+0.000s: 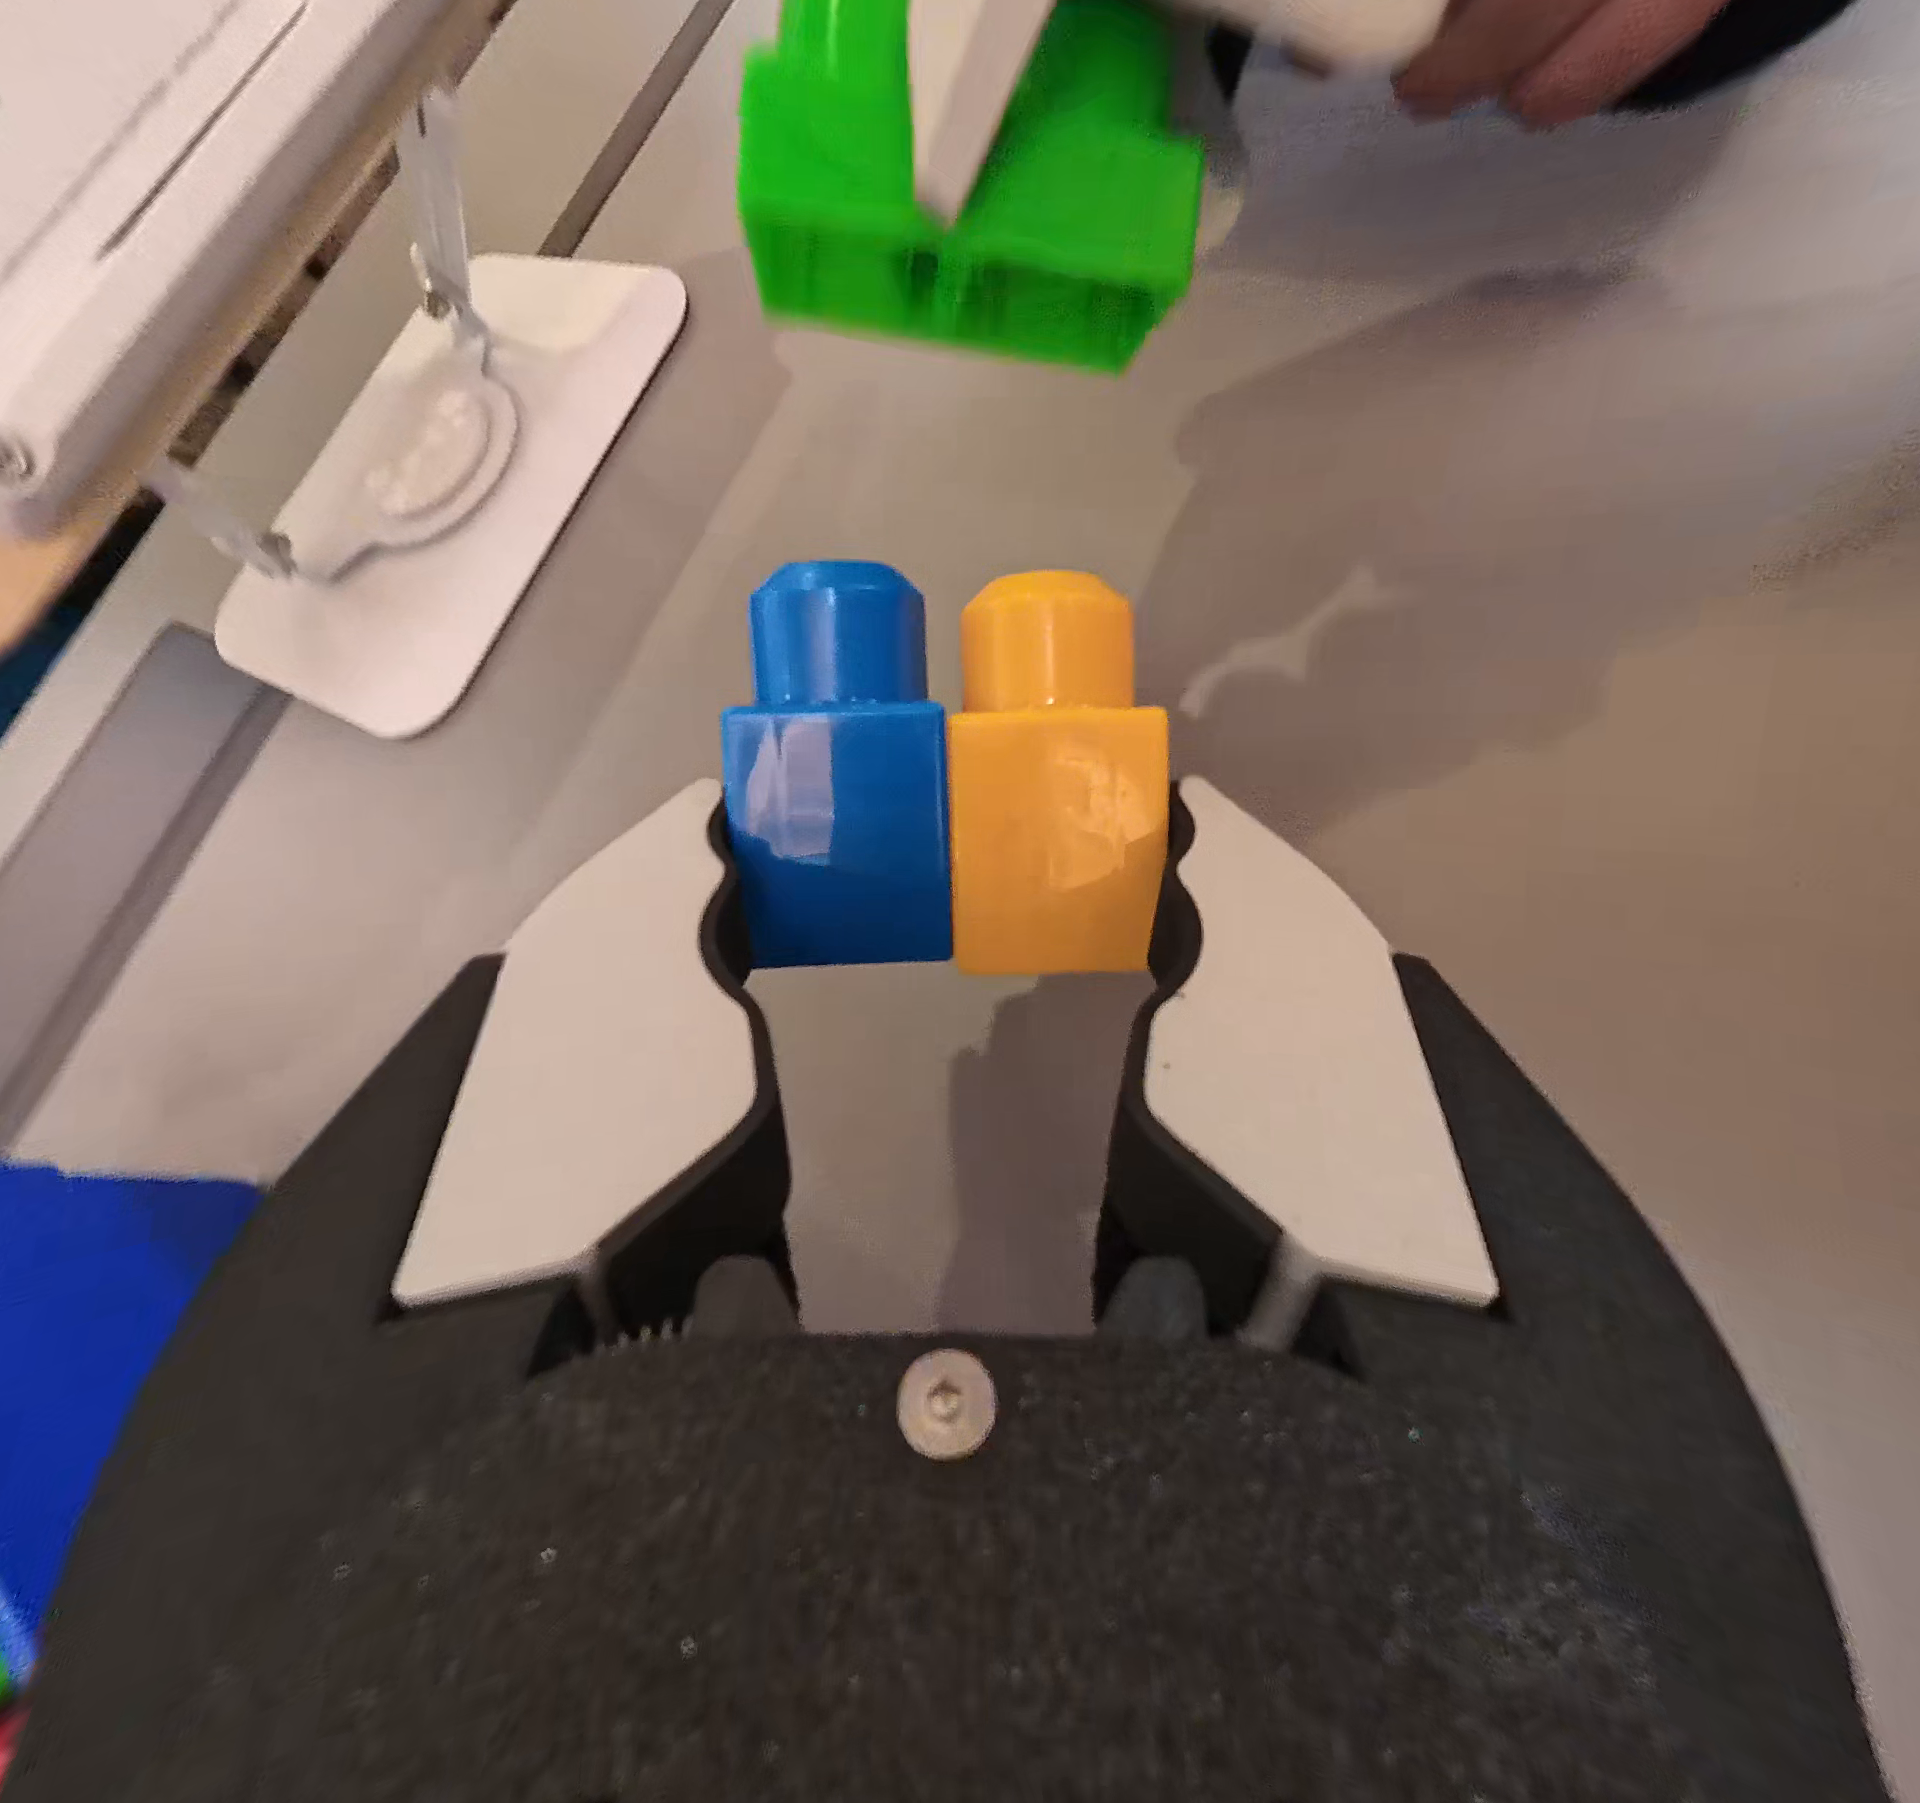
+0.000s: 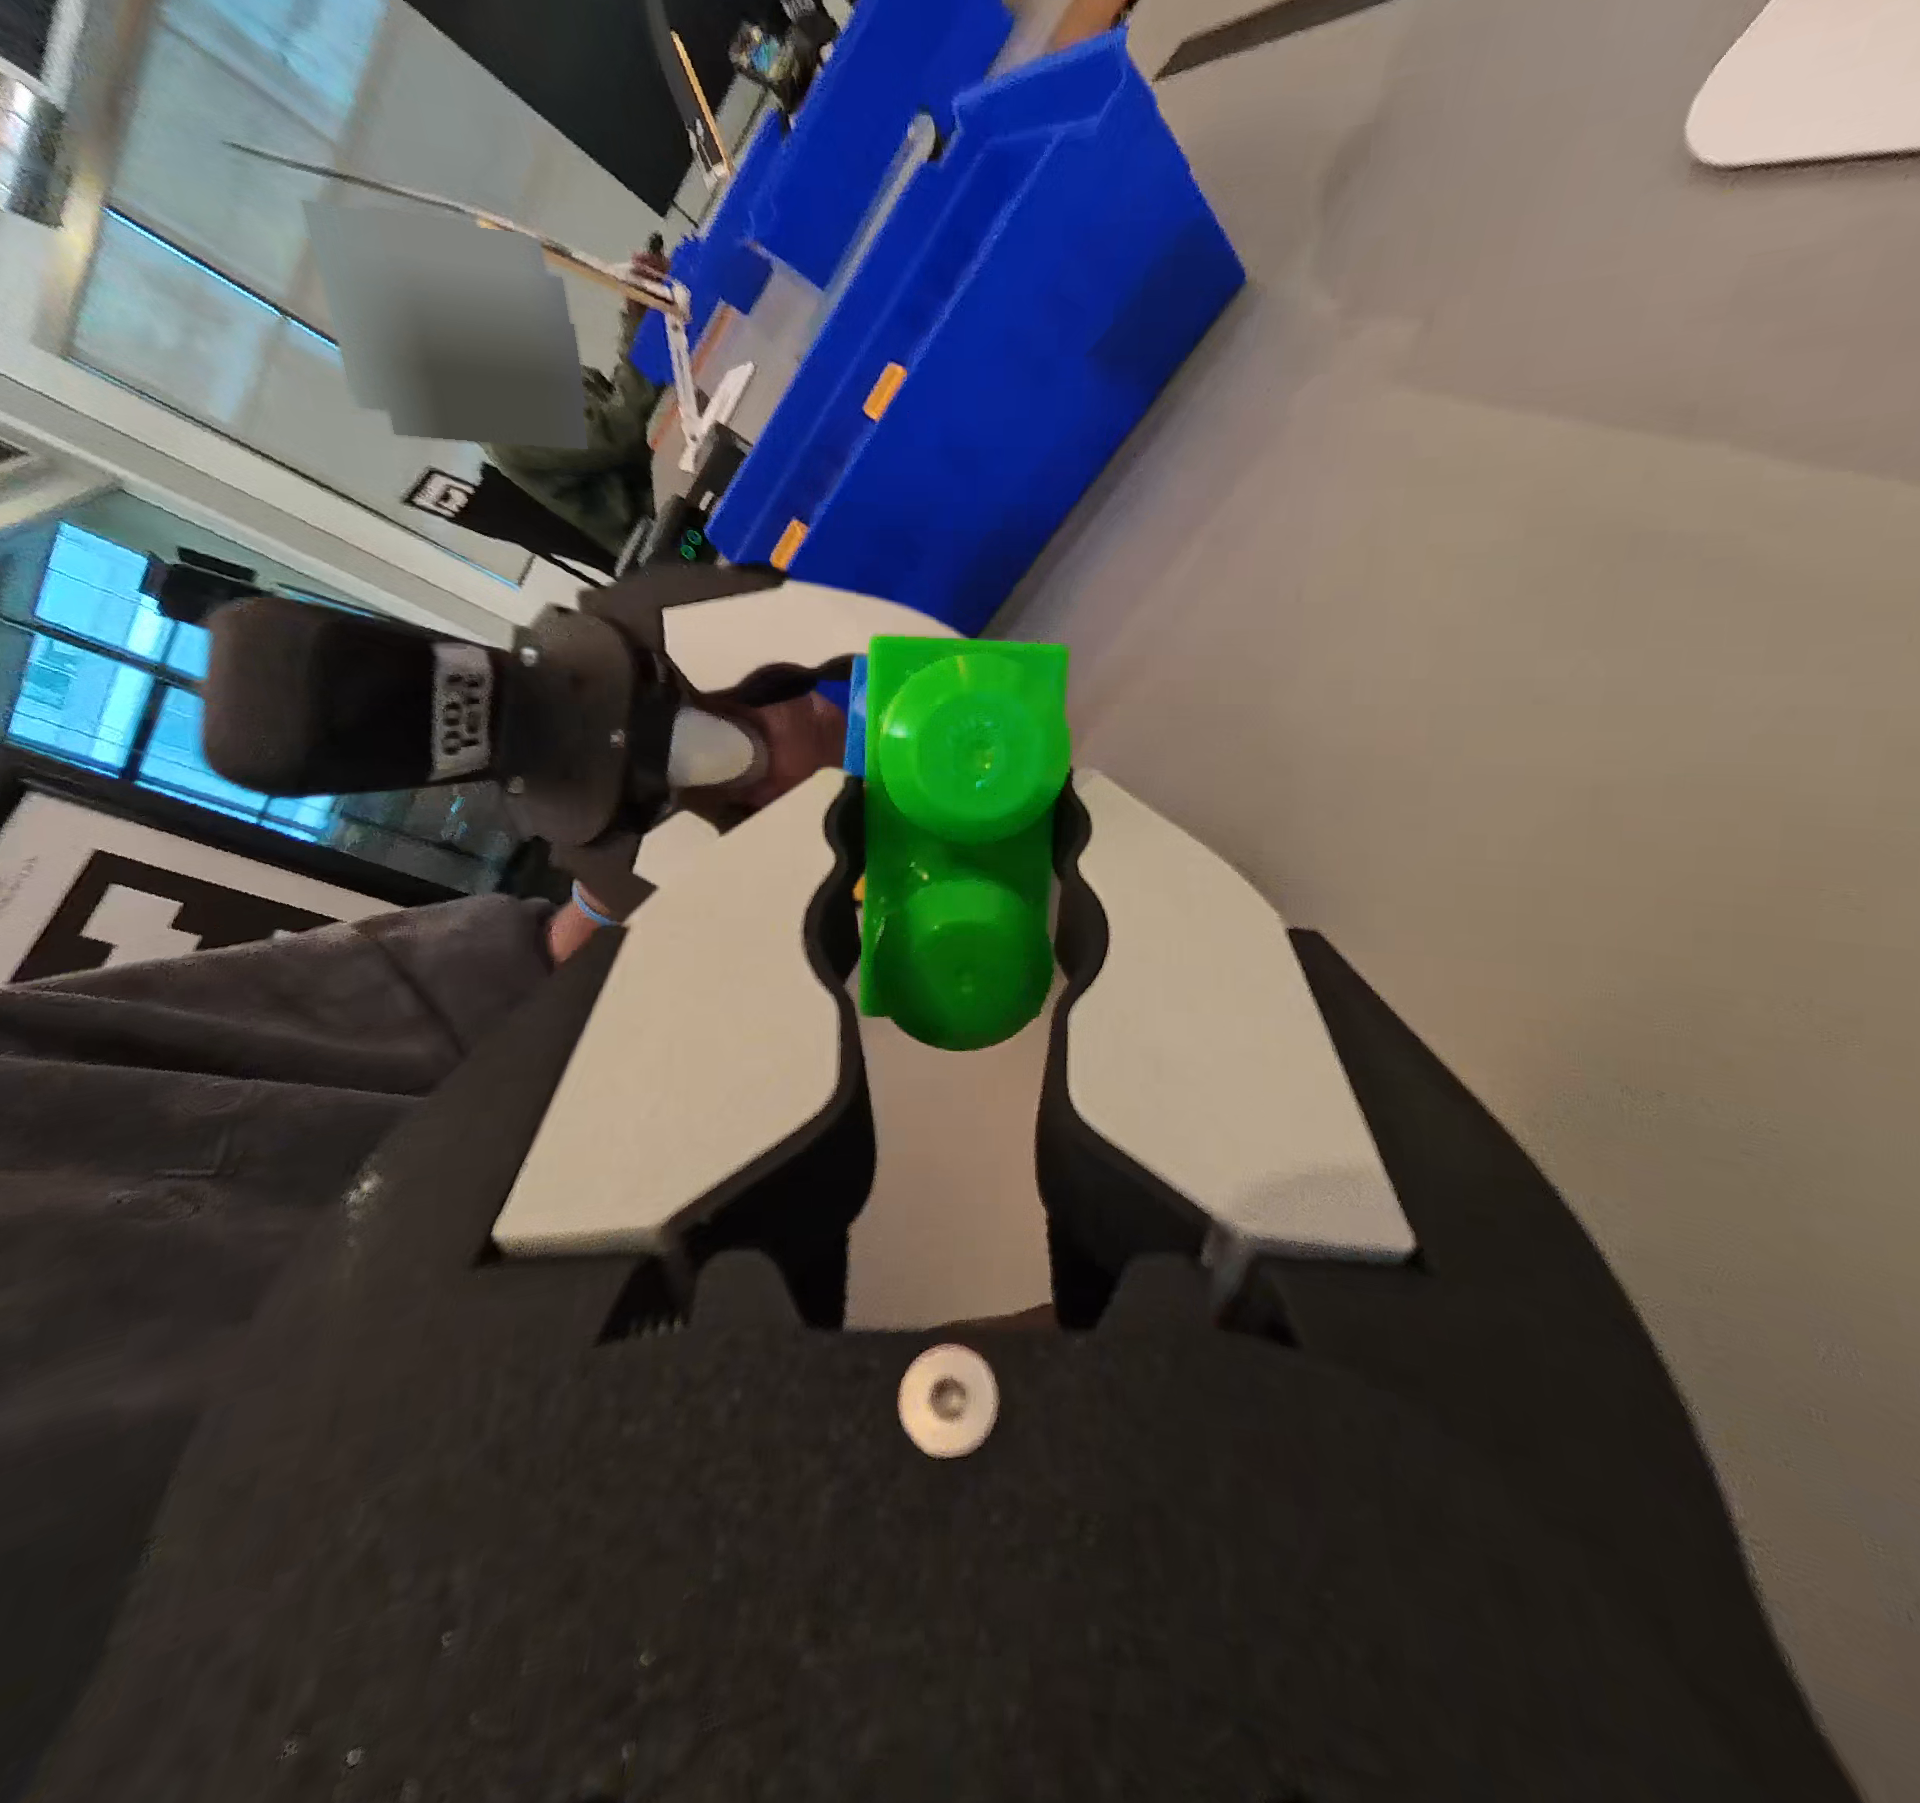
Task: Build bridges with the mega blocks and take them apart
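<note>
My left gripper (image 1: 948,870) pinches the blue block (image 1: 836,834) and yellow block (image 1: 1055,839) side by side, studs pointing ahead. My right gripper (image 2: 951,906) clamps the green block (image 2: 961,839), held ahead of the pair, its long axis spanning both studs.

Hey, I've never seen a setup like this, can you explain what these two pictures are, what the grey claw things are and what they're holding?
There is no robot arm here: a person holds a hand-operated gripper in each hand, and each one carries a camera looking along its two fingers. One picture is from the left gripper, which pinches a blue block and a yellow block side by side. Beyond them the green block hangs above the grey table, clamped by the other gripper, with the person's hand behind it. The other picture is from the right gripper, shut on that green two-stud block. Blue bins stand farther back.
</note>
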Demonstrator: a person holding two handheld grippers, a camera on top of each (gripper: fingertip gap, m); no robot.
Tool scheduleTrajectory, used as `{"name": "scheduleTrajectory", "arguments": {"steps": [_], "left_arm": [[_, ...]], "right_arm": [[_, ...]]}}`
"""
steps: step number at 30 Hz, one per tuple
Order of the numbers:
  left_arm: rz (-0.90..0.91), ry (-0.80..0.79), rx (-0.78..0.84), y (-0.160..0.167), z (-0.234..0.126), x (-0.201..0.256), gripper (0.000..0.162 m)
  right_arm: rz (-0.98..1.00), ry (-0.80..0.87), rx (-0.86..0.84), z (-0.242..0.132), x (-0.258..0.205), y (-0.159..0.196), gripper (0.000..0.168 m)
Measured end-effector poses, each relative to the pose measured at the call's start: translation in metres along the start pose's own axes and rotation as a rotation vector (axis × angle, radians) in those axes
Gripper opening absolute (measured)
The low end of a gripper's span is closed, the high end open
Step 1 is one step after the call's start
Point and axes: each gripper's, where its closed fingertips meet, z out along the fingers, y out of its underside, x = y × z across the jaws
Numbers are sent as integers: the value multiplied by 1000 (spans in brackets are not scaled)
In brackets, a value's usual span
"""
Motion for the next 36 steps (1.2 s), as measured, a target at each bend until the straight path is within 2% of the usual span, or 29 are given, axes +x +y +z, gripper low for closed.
{"name": "scheduleTrajectory", "arguments": {"steps": [5, 8, 12, 36], "left_arm": [[110, -33, -37, -20, 26, -10, 75], [107, -25, -35, -29, 34, -10, 75], [90, 23, -21, -36, 40, -5, 75], [151, 7, -34, -42, 53, 1, 74]], "right_arm": [[36, 43, 29, 13, 11, -3, 35], [32, 20, 63, 9, 11, -7, 34], [36, 0, 28, 10, 13, 2, 35], [91, -40, 64, 3, 21, 8, 35]]}}
